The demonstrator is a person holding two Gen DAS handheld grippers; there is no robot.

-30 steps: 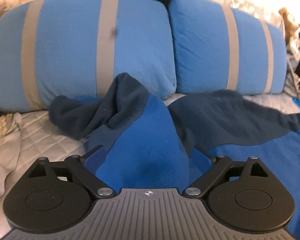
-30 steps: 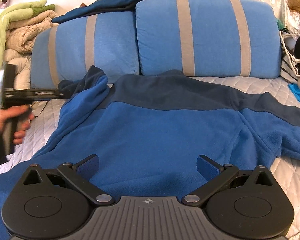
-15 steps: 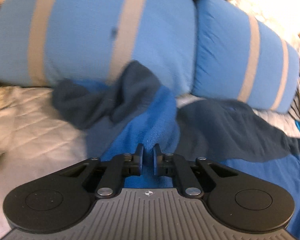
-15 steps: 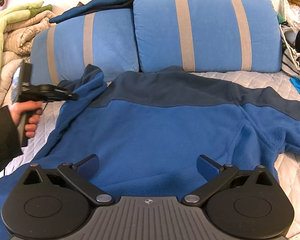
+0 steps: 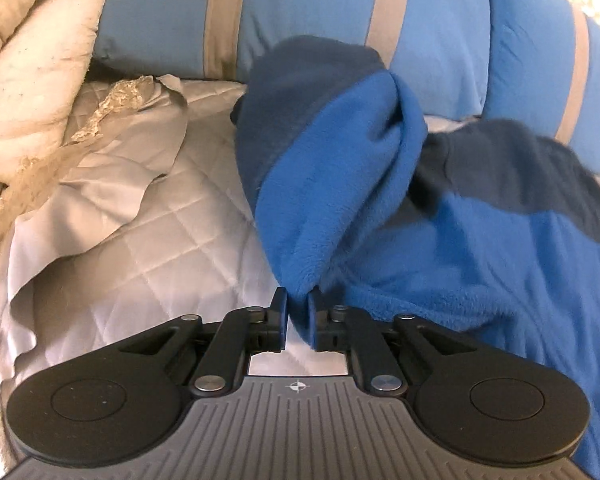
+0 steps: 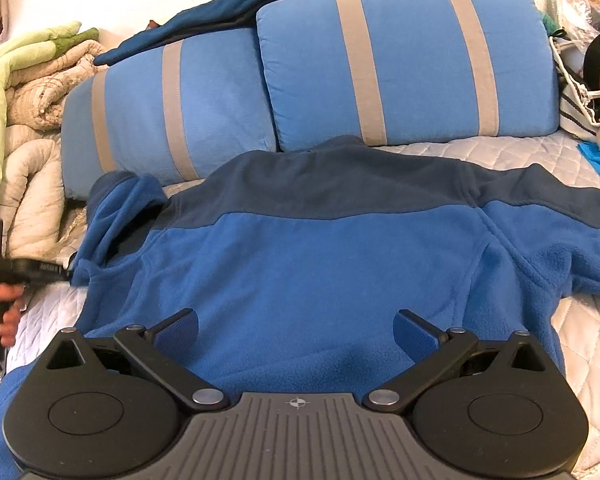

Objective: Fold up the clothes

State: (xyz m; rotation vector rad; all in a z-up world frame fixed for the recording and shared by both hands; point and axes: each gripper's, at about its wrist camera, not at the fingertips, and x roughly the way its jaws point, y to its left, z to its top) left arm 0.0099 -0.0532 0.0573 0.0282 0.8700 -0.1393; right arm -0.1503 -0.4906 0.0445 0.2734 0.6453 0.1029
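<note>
A blue fleece jacket (image 6: 320, 260) with a navy yoke lies back-up, spread on the bed. Its left sleeve (image 5: 328, 184) is bunched into a raised fold in front of the pillows. My left gripper (image 5: 298, 298) pinches the tip of that fold between its pads, and its jaws are easing open slightly. The right wrist view shows the left gripper (image 6: 66, 274) at the jacket's left edge, held by a person's hand (image 6: 4, 312). My right gripper (image 6: 296, 324) hovers open over the jacket's lower back, with nothing between its fingers.
Two blue pillows with beige stripes (image 6: 404, 60) stand along the back, a dark blue garment (image 6: 220, 12) on top of them. Rolled blankets (image 6: 32, 92) are piled at the left and a striped bag (image 6: 584, 92) sits at the right. A quilted white cover (image 5: 140, 248) lies under everything.
My left gripper closed on the sleeve fold, then drew it leftward and nearer, away from the pillows. The right gripper has stayed in place and open.
</note>
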